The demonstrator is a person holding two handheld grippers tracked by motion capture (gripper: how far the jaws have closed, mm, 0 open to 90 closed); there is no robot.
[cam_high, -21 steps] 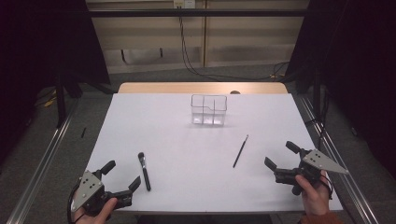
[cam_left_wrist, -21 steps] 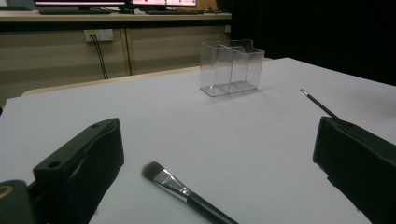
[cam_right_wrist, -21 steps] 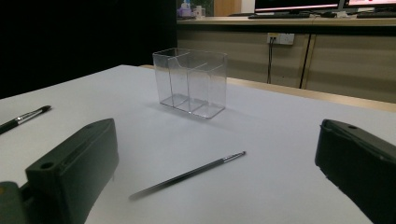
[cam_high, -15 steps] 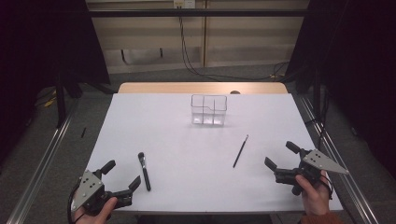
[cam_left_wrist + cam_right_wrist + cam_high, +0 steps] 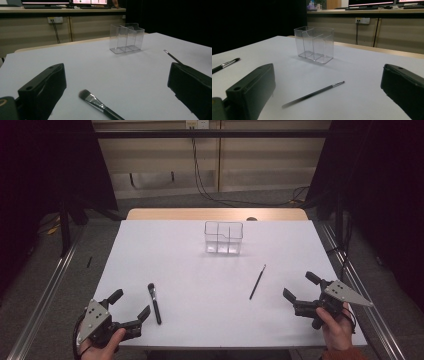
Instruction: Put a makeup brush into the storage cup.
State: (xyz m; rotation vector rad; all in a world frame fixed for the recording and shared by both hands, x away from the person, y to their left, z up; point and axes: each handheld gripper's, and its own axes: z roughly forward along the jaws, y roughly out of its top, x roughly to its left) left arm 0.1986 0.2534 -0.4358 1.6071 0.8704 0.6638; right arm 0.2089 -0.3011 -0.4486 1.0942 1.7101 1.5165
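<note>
A clear plastic holder [image 5: 223, 238] with three compartments stands empty at the far middle of the white table [image 5: 190, 265]. A thick black makeup brush [image 5: 154, 303] lies at the near left, just right of my open left gripper [image 5: 130, 305]. A thin black brush [image 5: 257, 282] lies right of centre, left of my open right gripper [image 5: 301, 286]. In the left gripper view the thick brush [image 5: 100, 105] lies between the jaws with the holder [image 5: 127, 37] beyond. In the right gripper view the thin brush [image 5: 313, 94] lies ahead, the holder [image 5: 314, 44] behind it. Nothing is held.
The table's wooden far edge [image 5: 215, 214] borders a gap before a wall with cables [image 5: 200, 175]. Metal rails [image 5: 45, 290] run along both sides of the table. Dark curtains close both sides. A person's hands [image 5: 335, 330] hold the grippers at the near edge.
</note>
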